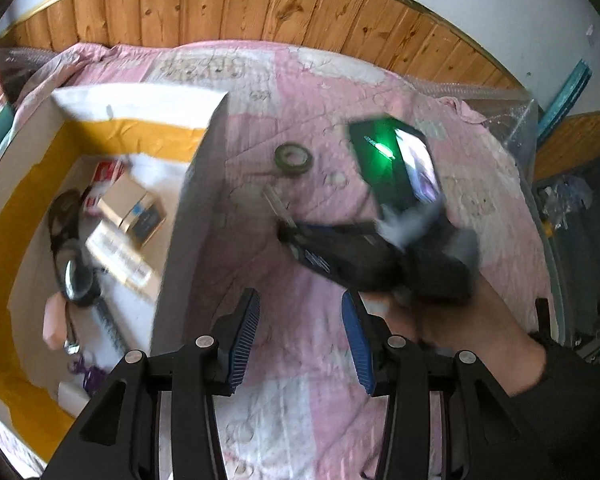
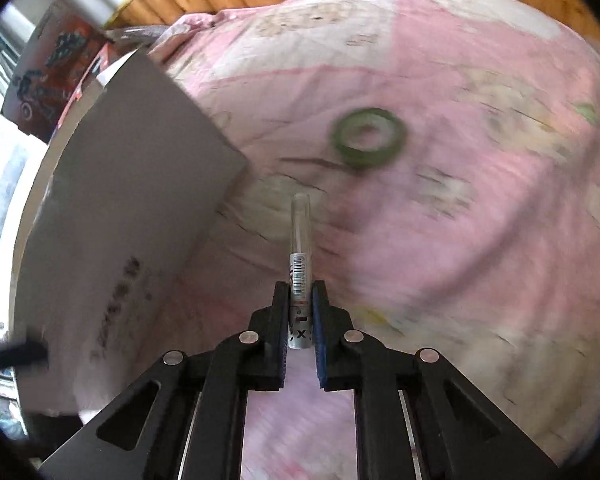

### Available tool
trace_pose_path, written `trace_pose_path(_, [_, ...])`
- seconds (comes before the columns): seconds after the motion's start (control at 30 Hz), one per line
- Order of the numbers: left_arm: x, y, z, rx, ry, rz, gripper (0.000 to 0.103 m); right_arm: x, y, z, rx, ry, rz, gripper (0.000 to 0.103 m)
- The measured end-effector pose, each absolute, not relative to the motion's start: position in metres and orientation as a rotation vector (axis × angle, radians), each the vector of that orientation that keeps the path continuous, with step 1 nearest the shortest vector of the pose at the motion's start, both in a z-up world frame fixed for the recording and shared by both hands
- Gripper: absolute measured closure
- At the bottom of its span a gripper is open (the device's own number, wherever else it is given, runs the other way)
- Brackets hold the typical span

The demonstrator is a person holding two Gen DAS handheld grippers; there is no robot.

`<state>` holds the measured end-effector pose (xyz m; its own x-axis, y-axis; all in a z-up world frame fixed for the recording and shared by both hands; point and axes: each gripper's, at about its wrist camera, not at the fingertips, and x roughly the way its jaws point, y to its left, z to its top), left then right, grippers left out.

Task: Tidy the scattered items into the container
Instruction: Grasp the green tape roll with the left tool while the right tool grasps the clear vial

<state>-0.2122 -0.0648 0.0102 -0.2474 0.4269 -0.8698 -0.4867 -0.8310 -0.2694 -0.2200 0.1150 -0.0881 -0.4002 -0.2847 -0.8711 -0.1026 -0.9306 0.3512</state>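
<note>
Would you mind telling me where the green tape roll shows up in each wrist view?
Left wrist view: green tape roll lies centre, on the pink quilt, right of the box wall.
Right wrist view: upper middle, beyond the held pen.
Shared landmark: white box.

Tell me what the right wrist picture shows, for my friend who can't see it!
The right gripper pinches a clear capped pen above a pink quilt. A green tape roll lies ahead, and a cardboard box wall stands to the left.
</note>
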Motion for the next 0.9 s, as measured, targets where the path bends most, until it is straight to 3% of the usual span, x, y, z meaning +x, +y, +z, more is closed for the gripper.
trace_pose_path(0.1, [-0.229,-0.040,0.011,-1.435,0.067,2.104,0.052,-0.195,0.144,-0.085,1.704,-0.570,-2.475,0.092])
trace_pose_path(0.43, [-0.324,0.039,-0.049,-1.550,0.104,2.261,0.052,-0.125,0.193,-0.085,1.710,-0.719,-2.445,0.092])
trace_pose_path(0.7, [-0.380,0.062,-0.105,-1.685,0.244,2.294,0.069,-0.137,0.193,-0.056,1.599,-0.720,-2.443,0.092])
trace_pose_path(0.8, [-0.382,0.075,-0.102,-1.611,0.334,2.288,0.084,-0.139,0.198,-0.059,1.614,-0.727,-2.447,0.092])
trace_pose_path(0.9, [-0.376,0.077,-0.097,-1.599,0.364,2.286,0.086,-0.135,0.203,-0.064,1.627,-0.761,-2.438,0.092])
